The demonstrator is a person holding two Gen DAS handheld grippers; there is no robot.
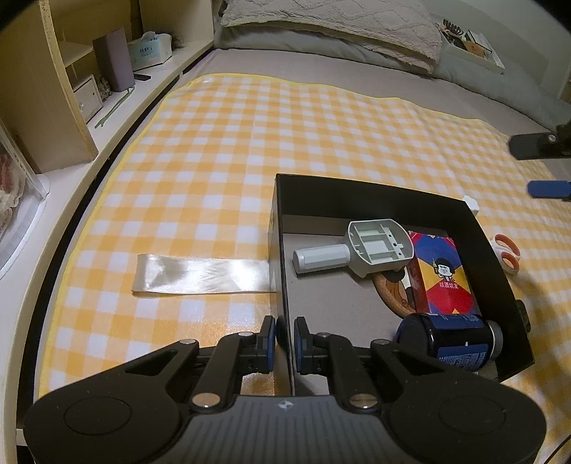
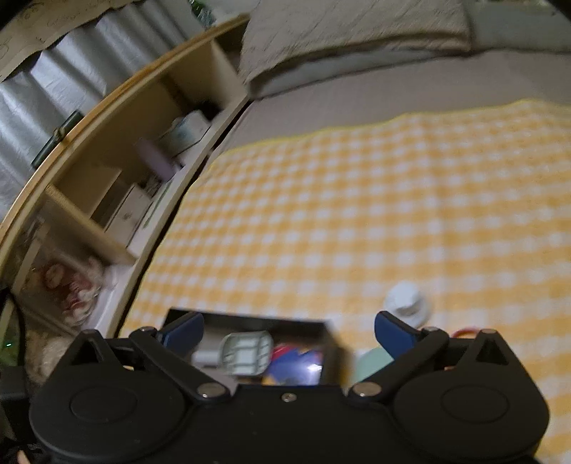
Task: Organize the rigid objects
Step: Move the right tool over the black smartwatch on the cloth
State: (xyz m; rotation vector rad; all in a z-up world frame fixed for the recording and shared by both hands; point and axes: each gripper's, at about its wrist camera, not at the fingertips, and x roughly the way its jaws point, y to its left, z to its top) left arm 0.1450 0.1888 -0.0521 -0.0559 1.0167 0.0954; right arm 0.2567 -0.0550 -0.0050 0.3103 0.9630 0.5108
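A yellow-and-white checked cloth [image 1: 303, 142] covers the grey bed [image 1: 249, 60], with wooden shelving [image 1: 53, 71] along its left edge and a pale pillow [image 1: 332, 25] at the far end. On the cloth sits a black open box [image 1: 357, 185], the largest of the task's things, its grey floor showing.

The left gripper [image 1: 284, 335] is clamped on the box's near left wall, one blue-padded finger outside and one inside. The right gripper [image 2: 289, 335] is held spread wide with nothing between its fingers, above the box's far right corner; that view is blurred.

Inside the box, a grey handled tool [image 1: 357, 250] lies on its side, its long axis running left to right: the cylindrical handle points left, the ribbed hollow head sits to the right. Just right of it stands a red, blue and yellow carton [image 1: 442, 275], its long axis running from far to near, printed with a cartoon face and Chinese characters too small to read surely. A dark blue bottle [image 1: 449, 339] lies on its side at the near right corner, silver cap pointing right; its white label print is illegible. A round cork-coloured item [image 1: 392, 296] lies flat, partly under the carton.

A shiny white ribbon strip [image 1: 200, 273] stretches left from the box wall. Right of the box lie scissors with orange-and-white handles [image 1: 506, 253], and a small white knob-like object [image 1: 471, 204] beside the far corner. On the shelf, a tissue box [image 1: 150, 50] bears unreadable lettering.
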